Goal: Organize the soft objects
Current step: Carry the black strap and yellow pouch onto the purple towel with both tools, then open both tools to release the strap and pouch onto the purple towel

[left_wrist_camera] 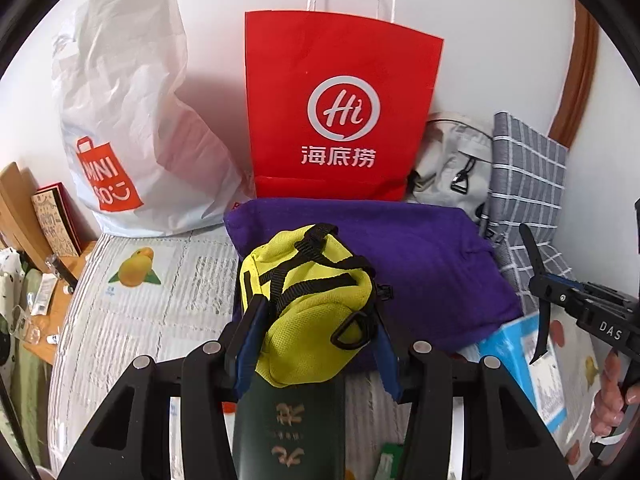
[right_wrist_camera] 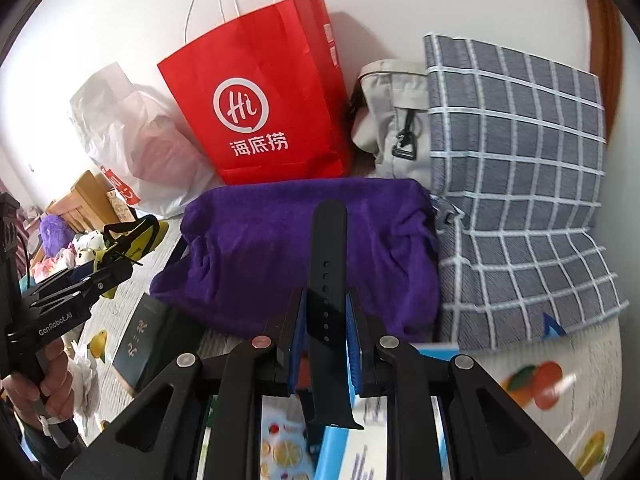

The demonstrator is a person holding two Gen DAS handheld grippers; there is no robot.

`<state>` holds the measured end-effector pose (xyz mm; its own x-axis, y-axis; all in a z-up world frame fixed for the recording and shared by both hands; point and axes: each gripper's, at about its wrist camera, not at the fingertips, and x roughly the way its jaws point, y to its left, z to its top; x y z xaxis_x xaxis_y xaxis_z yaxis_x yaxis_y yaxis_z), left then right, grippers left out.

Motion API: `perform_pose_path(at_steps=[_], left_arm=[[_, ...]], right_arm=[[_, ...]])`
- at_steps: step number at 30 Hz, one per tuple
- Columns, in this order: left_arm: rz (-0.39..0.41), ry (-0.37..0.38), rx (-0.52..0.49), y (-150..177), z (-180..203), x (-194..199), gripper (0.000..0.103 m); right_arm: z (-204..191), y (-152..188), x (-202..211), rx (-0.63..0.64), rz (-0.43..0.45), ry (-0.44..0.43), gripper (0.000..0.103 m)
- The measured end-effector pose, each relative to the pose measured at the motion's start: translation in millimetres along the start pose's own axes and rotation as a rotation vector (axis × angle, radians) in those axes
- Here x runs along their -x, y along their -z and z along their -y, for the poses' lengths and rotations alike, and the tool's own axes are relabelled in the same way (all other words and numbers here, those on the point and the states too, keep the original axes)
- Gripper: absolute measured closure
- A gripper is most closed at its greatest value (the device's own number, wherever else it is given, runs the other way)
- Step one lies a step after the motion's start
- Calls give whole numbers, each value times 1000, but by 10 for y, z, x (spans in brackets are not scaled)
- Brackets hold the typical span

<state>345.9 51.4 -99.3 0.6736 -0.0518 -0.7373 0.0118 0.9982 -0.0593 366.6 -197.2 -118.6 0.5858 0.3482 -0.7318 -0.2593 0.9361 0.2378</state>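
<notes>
Yellow pouch (left_wrist_camera: 316, 304) and black strap (right_wrist_camera: 326, 280) held over the bedding, one in each gripper.

Left gripper (left_wrist_camera: 316, 340) clamps the pouch above the purple towel (left_wrist_camera: 420, 264); right gripper (right_wrist_camera: 326, 332) pinches the strap upright over that towel, before the red paper bag (right_wrist_camera: 260, 92).

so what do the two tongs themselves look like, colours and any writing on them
Both are black, angular linkage frames with round silver pivot pins and blue pads inside the fingers. The left tongs carry white "GenRobot.AI" lettering on the side, seen from the right wrist view. The right tongs show white "DAS" letters on the body in the left wrist view.
</notes>
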Motion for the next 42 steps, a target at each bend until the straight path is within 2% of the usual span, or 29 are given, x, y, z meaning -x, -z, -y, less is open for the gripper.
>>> perform_pose_path(at_steps=[17,22,31,42], left_arm=[[-41,-21,6,-513,116,-674,56],[-72,-23,19,-545,79,-971,56],[-130,1,48,-465,-59,-1257,56],[-171,65,84,-429,-80,-1422,55]], right_arm=[[0,-594,-565,42,3,8,84],[105,-589,-828,35,-37,21,84],[296,-434,-1351,18,-186,47,84],[288,-408,-1470,4,-215,57,83]])
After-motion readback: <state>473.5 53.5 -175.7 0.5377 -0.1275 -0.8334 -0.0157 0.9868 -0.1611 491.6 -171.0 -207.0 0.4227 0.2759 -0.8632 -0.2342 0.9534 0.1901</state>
